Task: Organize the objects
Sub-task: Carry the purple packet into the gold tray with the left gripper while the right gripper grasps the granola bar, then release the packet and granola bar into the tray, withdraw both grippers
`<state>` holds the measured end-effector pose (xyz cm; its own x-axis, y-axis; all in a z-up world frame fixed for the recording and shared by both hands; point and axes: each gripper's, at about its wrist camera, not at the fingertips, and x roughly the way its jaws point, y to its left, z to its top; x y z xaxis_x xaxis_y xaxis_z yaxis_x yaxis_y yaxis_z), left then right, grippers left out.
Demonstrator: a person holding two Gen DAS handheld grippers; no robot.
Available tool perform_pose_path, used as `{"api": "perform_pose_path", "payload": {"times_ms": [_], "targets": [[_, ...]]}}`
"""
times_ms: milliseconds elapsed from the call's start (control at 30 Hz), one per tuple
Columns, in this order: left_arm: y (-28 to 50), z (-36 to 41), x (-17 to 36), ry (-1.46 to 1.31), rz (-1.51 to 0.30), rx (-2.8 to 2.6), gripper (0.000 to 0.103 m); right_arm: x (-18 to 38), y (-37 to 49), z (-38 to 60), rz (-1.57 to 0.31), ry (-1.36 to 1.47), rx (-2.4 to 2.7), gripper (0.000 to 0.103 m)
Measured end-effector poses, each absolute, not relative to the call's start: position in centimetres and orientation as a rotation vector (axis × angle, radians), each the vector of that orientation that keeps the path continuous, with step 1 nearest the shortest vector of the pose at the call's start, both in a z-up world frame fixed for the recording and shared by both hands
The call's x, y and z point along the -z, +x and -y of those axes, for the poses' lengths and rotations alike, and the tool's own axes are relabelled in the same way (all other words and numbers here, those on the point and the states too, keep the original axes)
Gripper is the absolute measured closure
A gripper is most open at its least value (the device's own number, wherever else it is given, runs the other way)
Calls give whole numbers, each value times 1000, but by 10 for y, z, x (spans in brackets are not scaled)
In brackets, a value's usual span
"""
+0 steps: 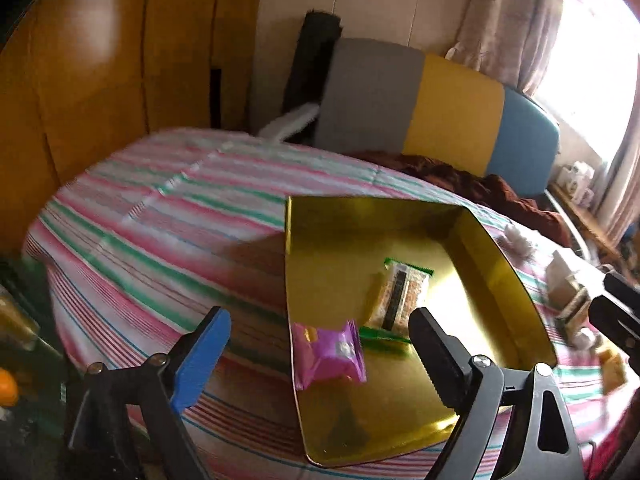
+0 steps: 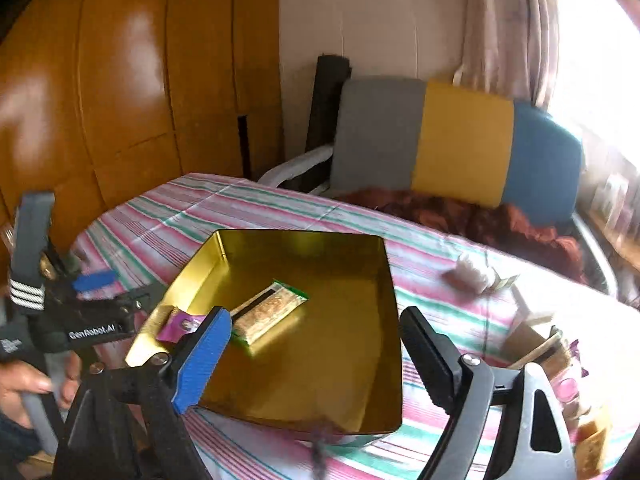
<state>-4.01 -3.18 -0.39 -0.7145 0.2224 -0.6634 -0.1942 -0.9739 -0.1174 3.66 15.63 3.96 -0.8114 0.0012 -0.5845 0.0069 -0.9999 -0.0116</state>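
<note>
A: What's in the tin [image 2: 304,360]?
B: Two packets. A bar [image 2: 269,313] with green ends lies mid-floor, ahead of the right tongs [image 2: 316,354]. A pink packet [image 1: 329,354] sits at the corner between the fingers of the left tongs [image 1: 320,354].
A: And the tongs?
B: Both pairs stand apart, nothing between them; both hover at the tin's near edge, over the striped desk [image 1: 160,220].
A: Anything unclear?
B: From the right view the blue finger [image 2: 202,356] covers most of the pink packet. More snacks [image 2: 536,344] lie right of the tin, blurred and cut off. A hand [image 2: 28,384] at the left grips the other tool.
</note>
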Motion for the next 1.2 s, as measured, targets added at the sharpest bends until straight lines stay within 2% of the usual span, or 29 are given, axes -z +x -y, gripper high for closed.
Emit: {"api": "perform_pose_path", "payload": {"times_ms": [133,267,400,833,1200], "targets": [[-30,25,-5,-963,3,-2741,4,-22,28,-166,106,1142,2942,18],[-23,14,-10,-903,-48,-2730,1,-11,28,-181,199,1194,2941,22],[-18,-3,-9,-882,-117,-2687,1,2,26,-186,210,1290,2893,33],[-11,-36,2,-936,-195,-2548,1,21,40,-225,363,1378,2854,33],[-11,-80,-6,-887,-316,-2429,1,-4,64,-328,429,1386,3076,33]]}}
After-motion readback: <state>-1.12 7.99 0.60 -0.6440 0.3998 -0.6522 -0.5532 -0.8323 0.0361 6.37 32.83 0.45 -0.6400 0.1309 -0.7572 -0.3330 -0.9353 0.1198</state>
